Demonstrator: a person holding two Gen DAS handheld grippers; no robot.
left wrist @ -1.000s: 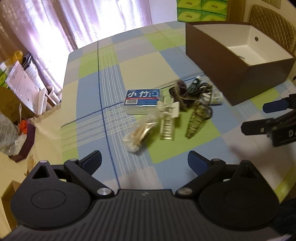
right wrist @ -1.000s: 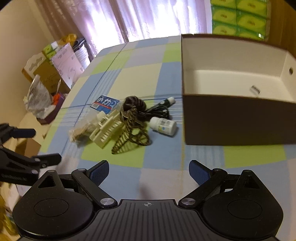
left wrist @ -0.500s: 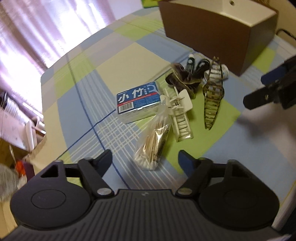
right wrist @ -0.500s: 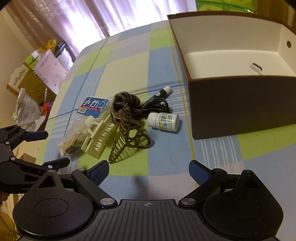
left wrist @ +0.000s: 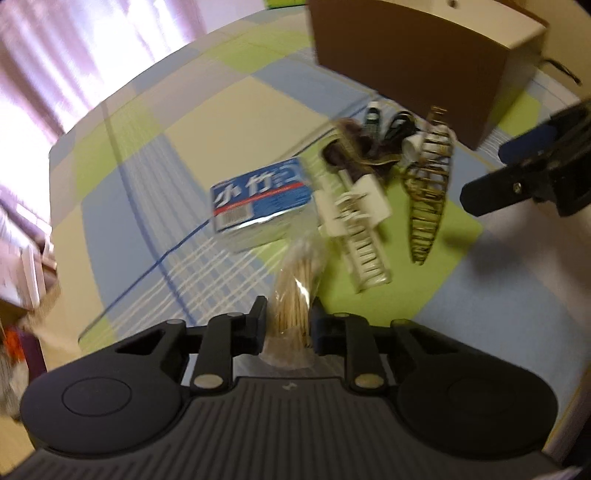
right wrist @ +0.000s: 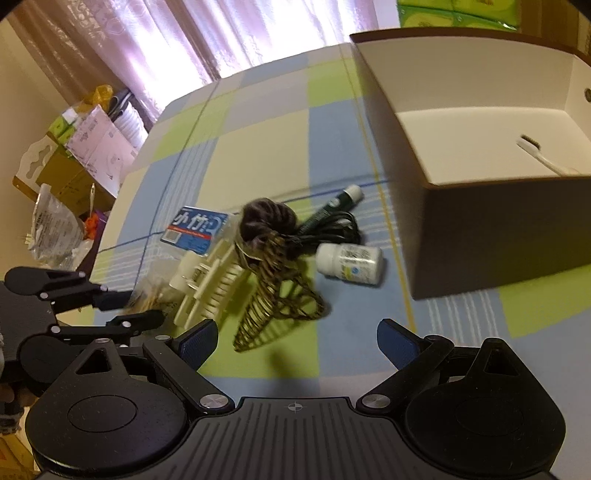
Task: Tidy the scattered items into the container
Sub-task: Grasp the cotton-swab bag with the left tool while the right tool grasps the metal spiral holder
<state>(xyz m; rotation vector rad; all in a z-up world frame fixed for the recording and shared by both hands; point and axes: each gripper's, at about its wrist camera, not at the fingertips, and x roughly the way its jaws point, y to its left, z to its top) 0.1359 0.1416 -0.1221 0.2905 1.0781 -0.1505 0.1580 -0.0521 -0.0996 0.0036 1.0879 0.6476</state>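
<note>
My left gripper (left wrist: 288, 320) is shut on a clear bag of cotton swabs (left wrist: 295, 280) lying on the checked tablecloth. Beyond the bag lie a blue box (left wrist: 258, 195), a white hair claw (left wrist: 358, 221) and a gold hair claw (left wrist: 428, 192). My right gripper (right wrist: 299, 339) stands open just above the cloth, with the gold hair claw (right wrist: 280, 295) right in front of it. A white bottle (right wrist: 351, 262), a dark scrunchie (right wrist: 266, 221), a black cable (right wrist: 332, 232) and a green tube (right wrist: 332, 206) sit nearby. The brown container (right wrist: 498, 240) stands to the right, holding a toothbrush (right wrist: 543, 155).
Off the table's left edge are cardboard boxes (right wrist: 66, 177) and a plastic bag (right wrist: 51, 225). Green tissue packs (right wrist: 461, 11) are stacked behind the container. Curtains hang at the back. The left gripper (right wrist: 125, 308) shows at the left of the right wrist view.
My left gripper moved down and forward to the swab bag and shut on it. My right gripper moved closer to the pile and stays open.
</note>
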